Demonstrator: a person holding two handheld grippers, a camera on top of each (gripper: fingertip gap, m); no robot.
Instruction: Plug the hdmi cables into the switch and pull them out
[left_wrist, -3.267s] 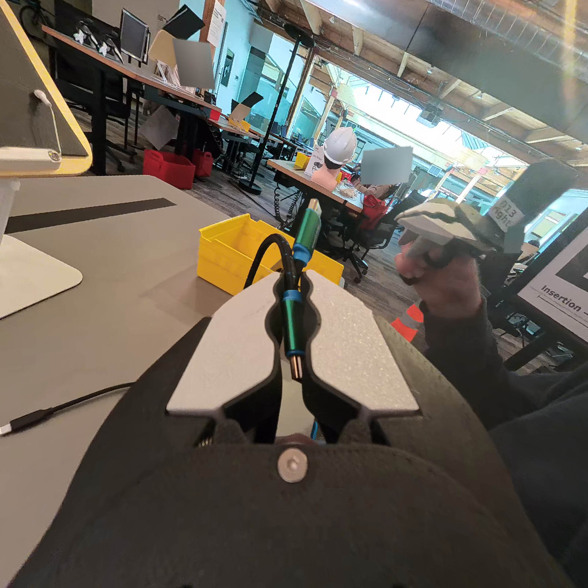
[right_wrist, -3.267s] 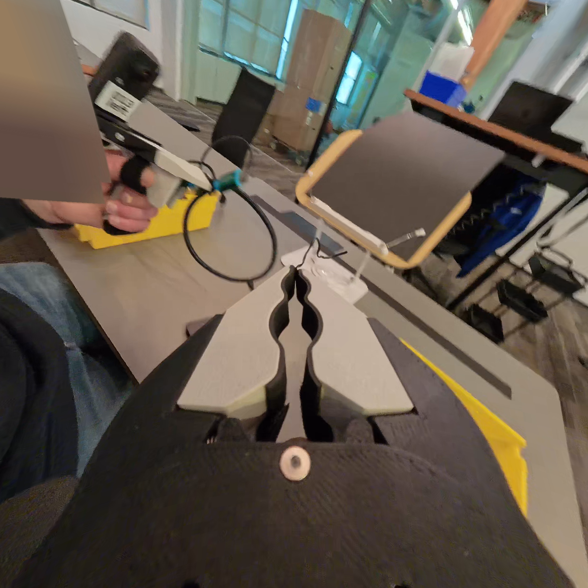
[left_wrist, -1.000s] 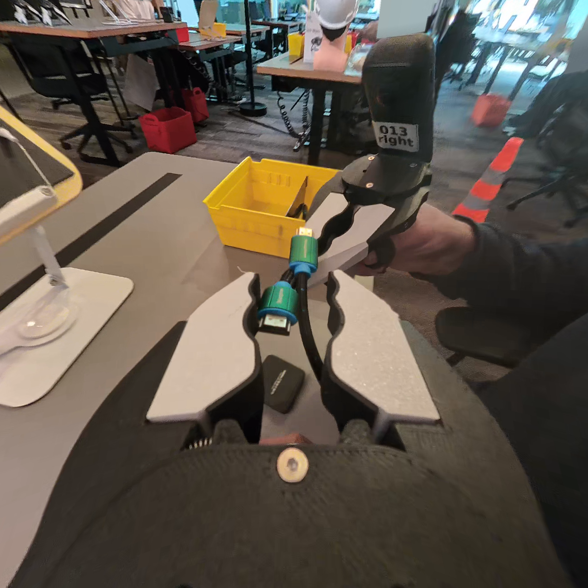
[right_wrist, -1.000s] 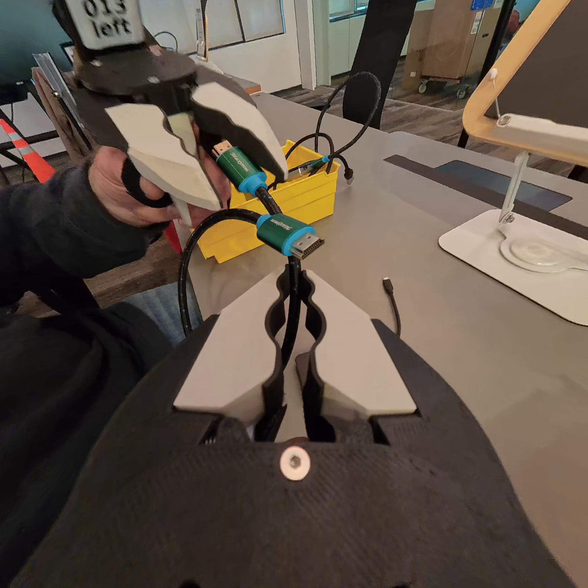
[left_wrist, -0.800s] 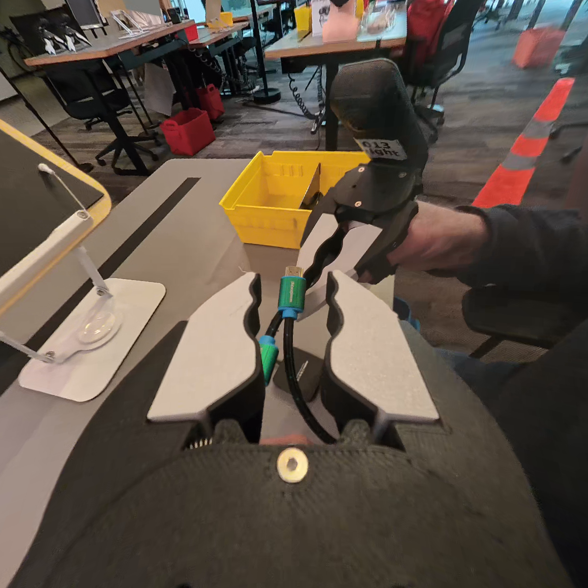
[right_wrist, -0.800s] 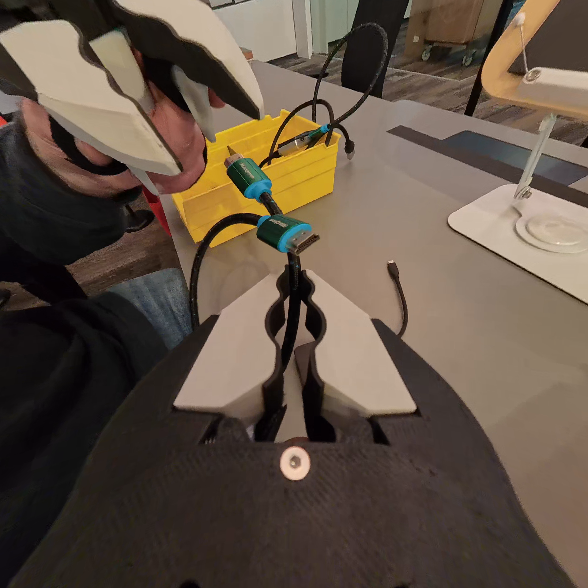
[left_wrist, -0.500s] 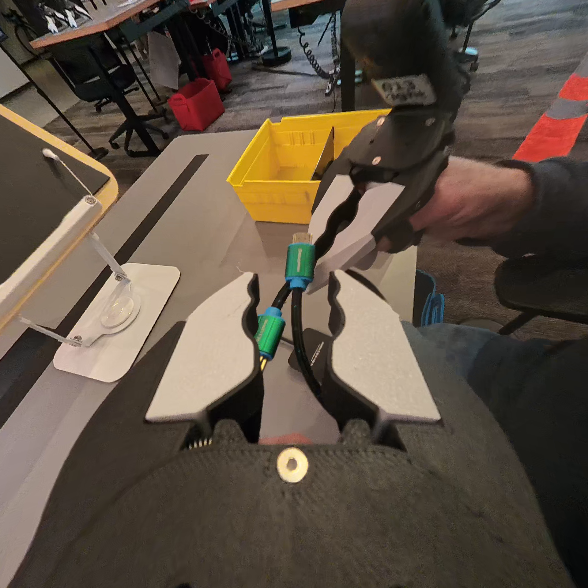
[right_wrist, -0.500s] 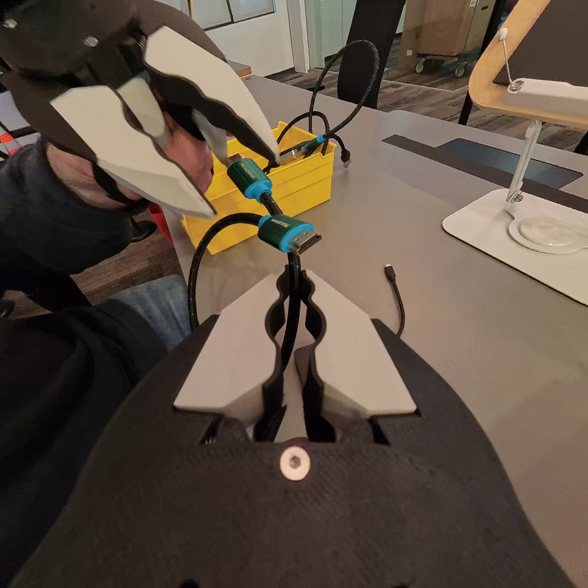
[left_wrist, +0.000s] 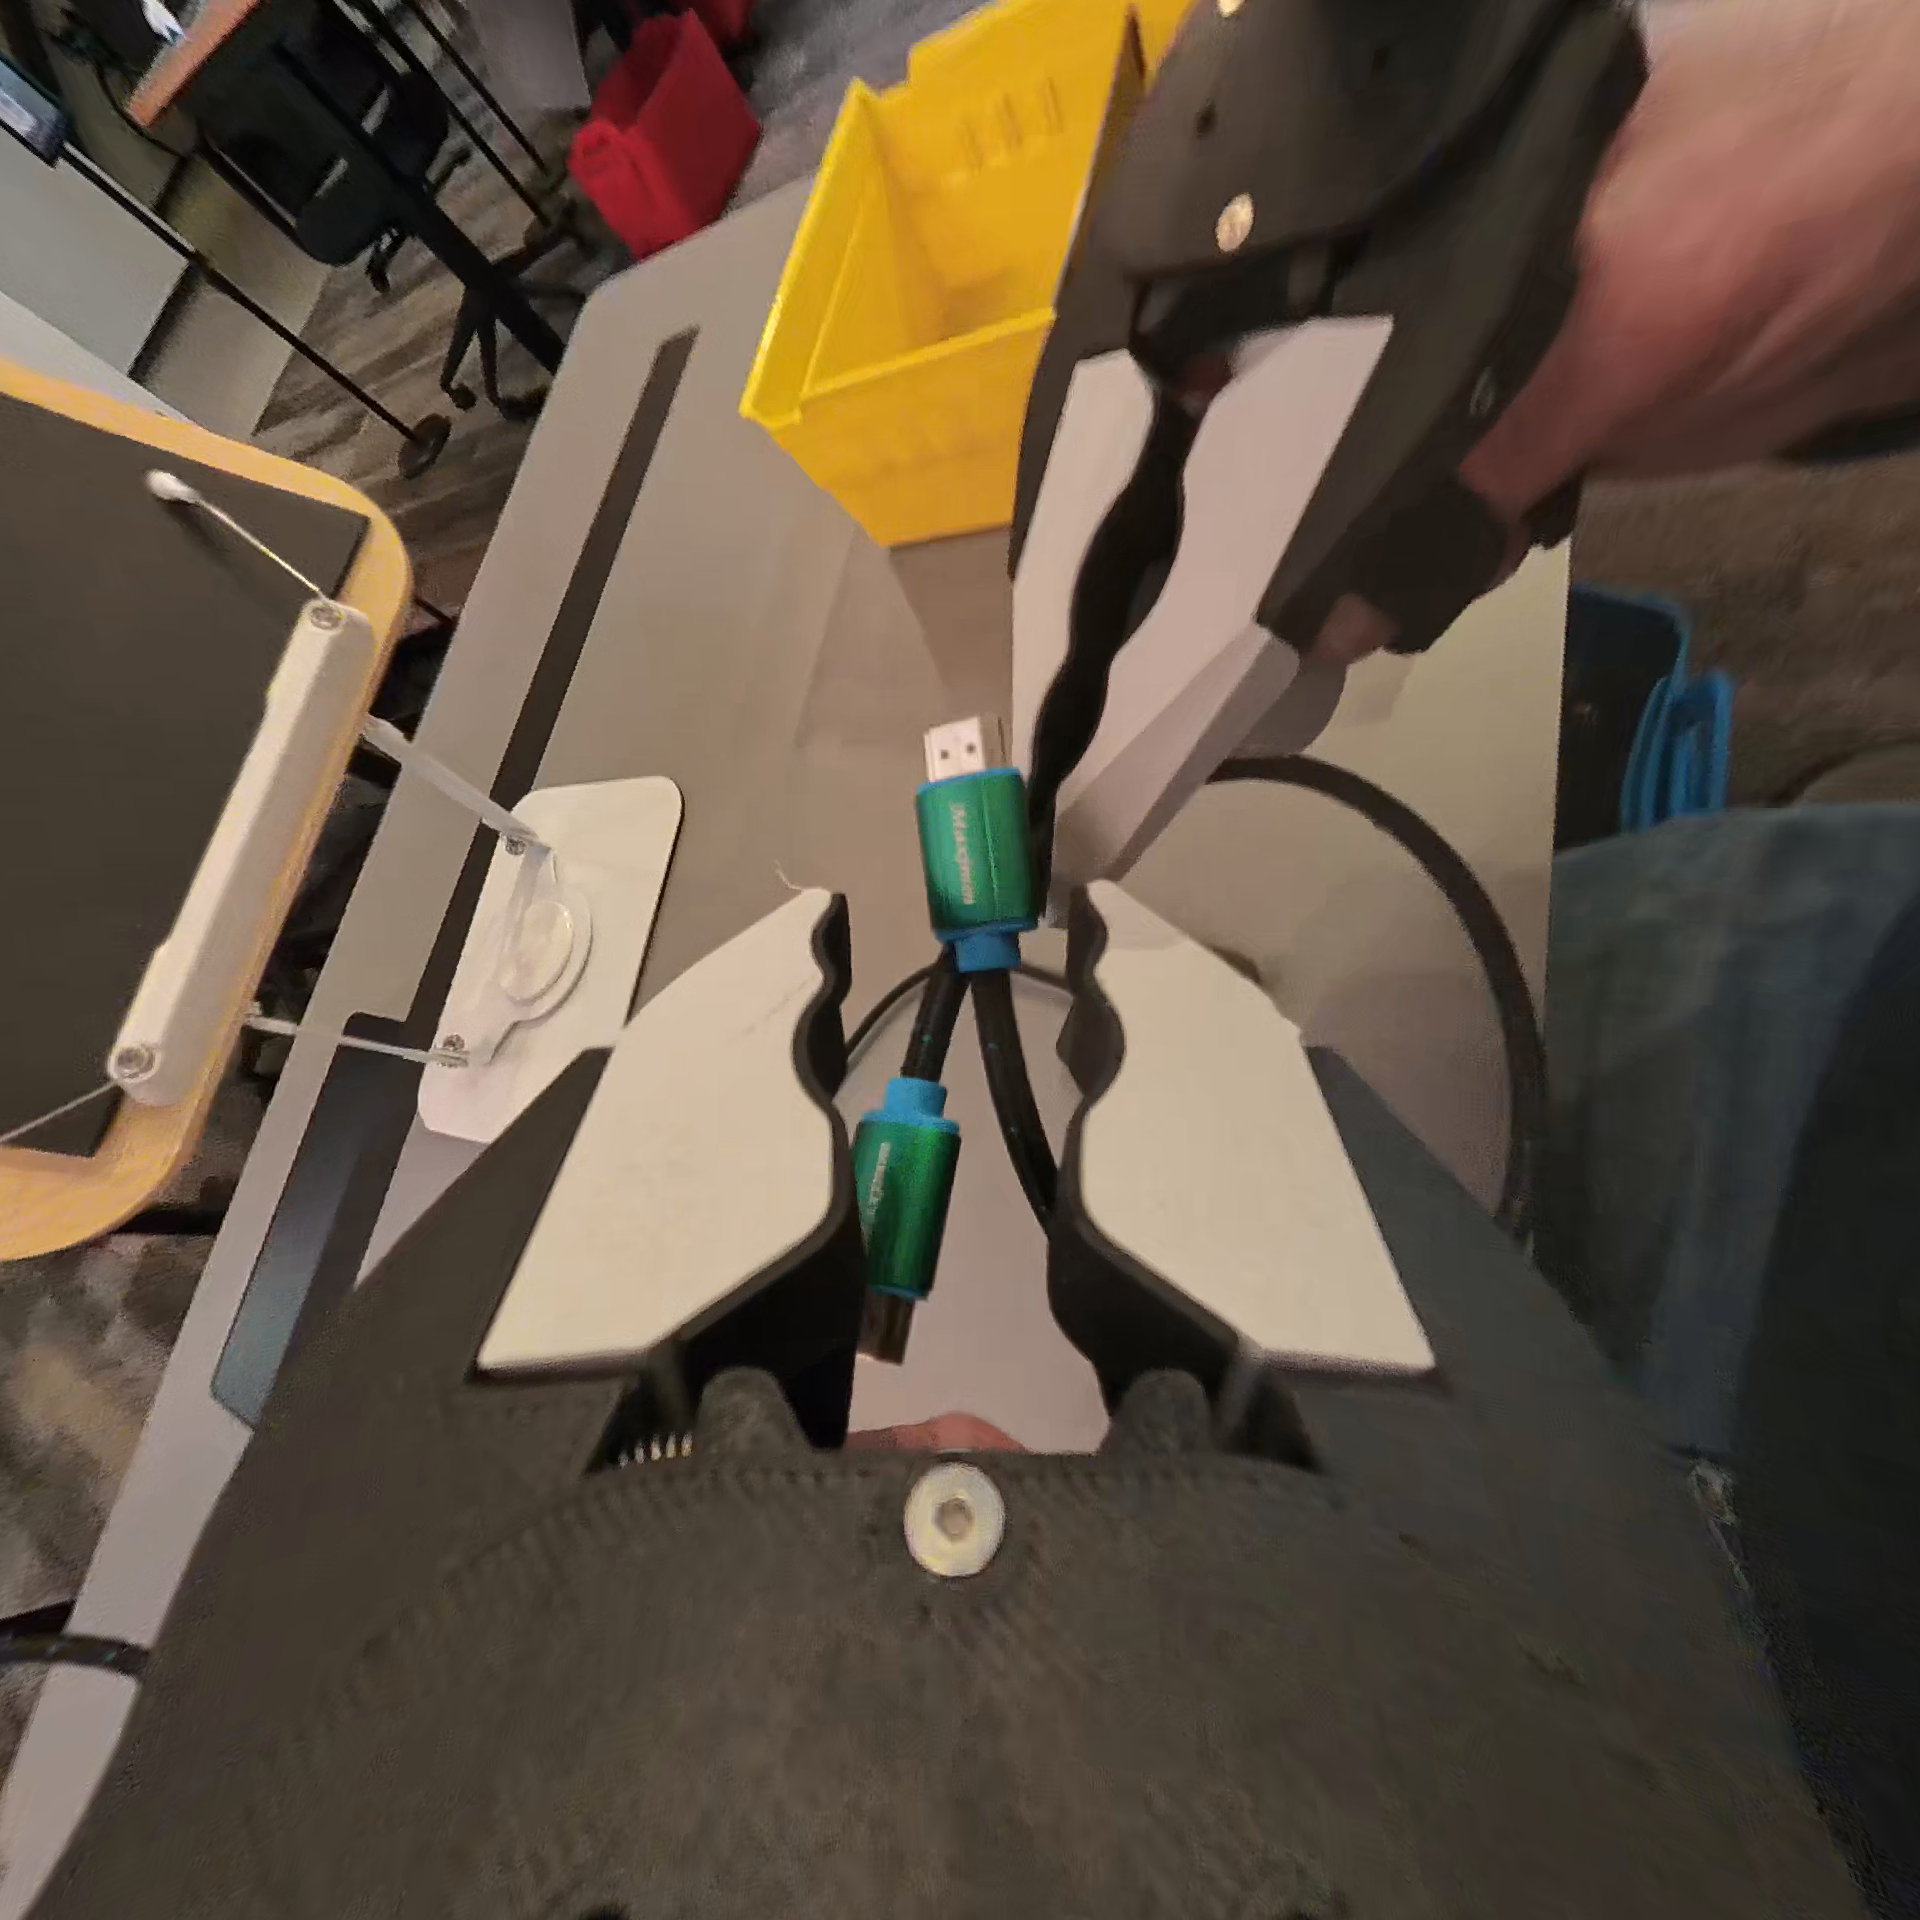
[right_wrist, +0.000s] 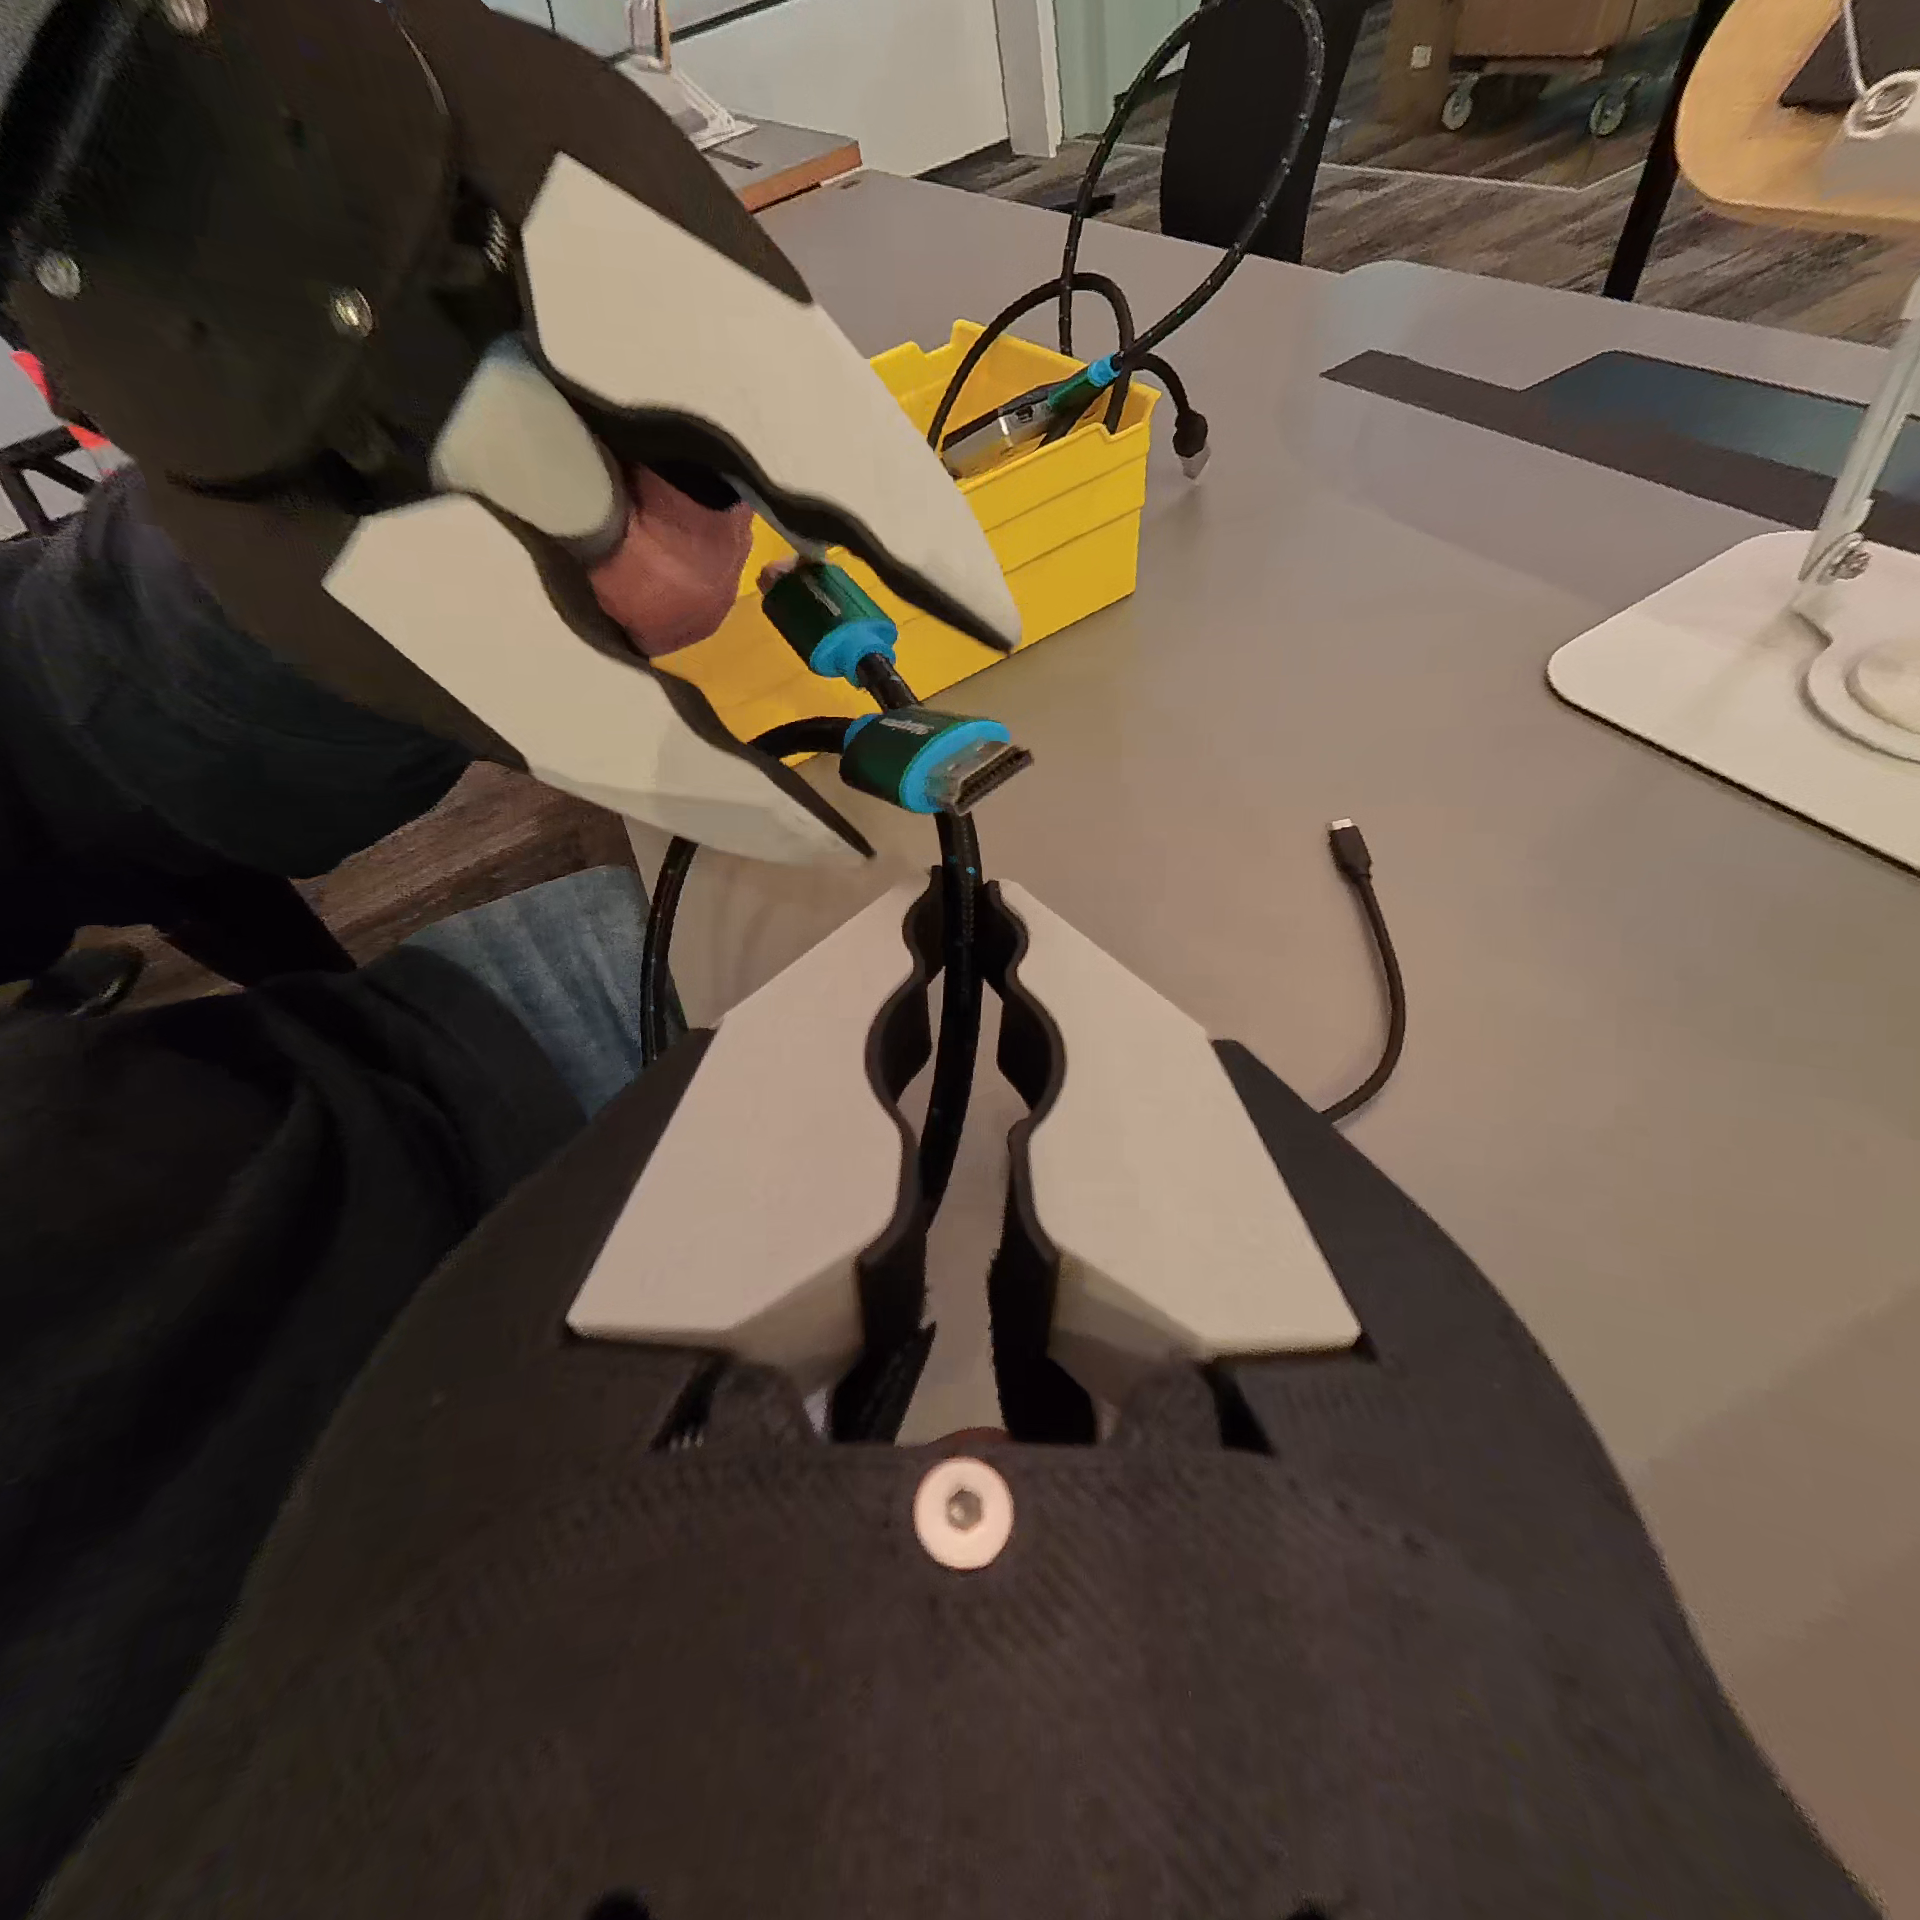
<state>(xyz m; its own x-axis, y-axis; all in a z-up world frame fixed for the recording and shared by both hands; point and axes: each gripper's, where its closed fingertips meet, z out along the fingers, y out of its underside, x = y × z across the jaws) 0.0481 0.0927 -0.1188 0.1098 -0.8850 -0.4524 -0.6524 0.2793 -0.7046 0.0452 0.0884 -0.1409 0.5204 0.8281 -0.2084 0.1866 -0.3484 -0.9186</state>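
We are pinching the braided HDMI cable (right_wrist: 951, 1049) in the near-shut right gripper (right_wrist: 961, 894), its plug (right_wrist: 925, 762) hanging free beyond. Left gripper (left_wrist: 956, 966) is spreading wide around the other plug (left_wrist: 902, 1205), gripping nothing. Risk: cable slipping; no switch visible, yellow bin (right_wrist: 1049, 499) behind.

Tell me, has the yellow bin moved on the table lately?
Cannot tell. The bin keeps its spot by the table corner; both cameras moved.
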